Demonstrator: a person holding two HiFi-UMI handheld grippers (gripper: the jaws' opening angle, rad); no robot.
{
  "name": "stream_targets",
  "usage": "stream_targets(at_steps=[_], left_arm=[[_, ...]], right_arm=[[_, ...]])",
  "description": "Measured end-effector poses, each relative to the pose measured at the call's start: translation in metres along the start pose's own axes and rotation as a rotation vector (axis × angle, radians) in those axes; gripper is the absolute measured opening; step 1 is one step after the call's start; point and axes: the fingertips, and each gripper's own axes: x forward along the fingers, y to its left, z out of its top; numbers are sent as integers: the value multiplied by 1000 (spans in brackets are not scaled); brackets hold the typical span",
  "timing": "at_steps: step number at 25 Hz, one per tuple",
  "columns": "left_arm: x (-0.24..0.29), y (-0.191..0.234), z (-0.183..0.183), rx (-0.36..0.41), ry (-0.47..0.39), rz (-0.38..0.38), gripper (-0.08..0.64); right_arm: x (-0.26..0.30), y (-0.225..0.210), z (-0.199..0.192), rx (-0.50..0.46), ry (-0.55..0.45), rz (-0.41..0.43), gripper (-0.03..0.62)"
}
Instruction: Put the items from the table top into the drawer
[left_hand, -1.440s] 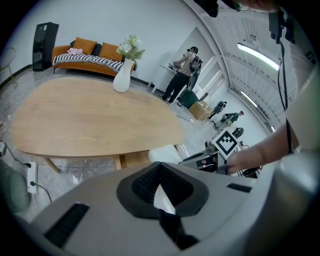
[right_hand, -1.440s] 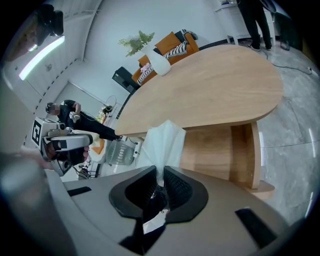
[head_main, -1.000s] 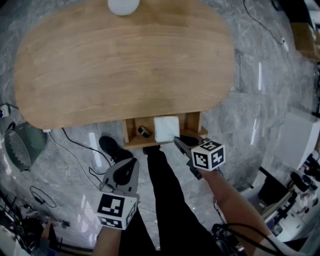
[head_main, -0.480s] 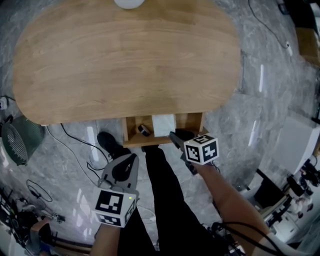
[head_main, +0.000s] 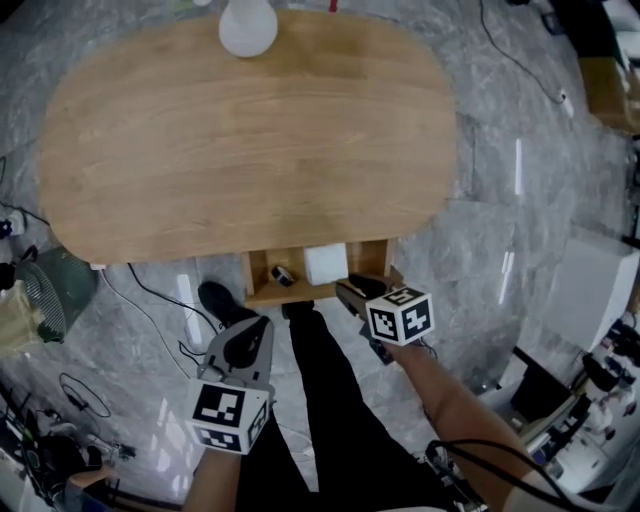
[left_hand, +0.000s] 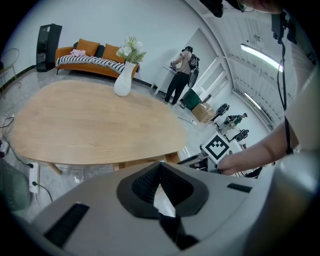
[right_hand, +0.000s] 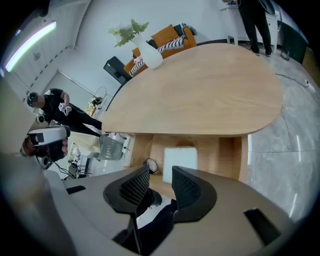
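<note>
My right hand-held gripper (head_main: 348, 290) is opening up with nothing between the jaws, just near the drawer (head_main: 290, 293). The white box (head_main: 326, 264) sits inside it, under the worktop (head_main: 250, 150). My left hand-held gripper (head_main: 262, 322) is closed and empty.

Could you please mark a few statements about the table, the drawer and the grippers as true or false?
The drawer stands open. True.
The white box lies on the table. False: it lies in the drawer.
A white vase stands on the table. True.
The right gripper grips the white box. False: its jaws are opening, nothing between them.
A small round item lies beside the white box. True.
</note>
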Motion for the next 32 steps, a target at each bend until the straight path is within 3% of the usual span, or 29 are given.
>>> stream_targets(at_steps=[4, 11, 20, 32], left_arm=[[-10, -9, 16, 12, -19, 6, 1], [-42, -35, 46, 12, -38, 10, 1], [-96, -69, 80, 63, -45, 43, 1], [-174, -87, 96, 112, -66, 64, 1]], right_arm=[[-25, 11, 14, 6, -33, 16, 152], [-84, 36, 52, -12, -142, 29, 82], [-163, 66, 72, -41, -199, 65, 46], [-254, 122, 85, -116, -285, 108, 32]])
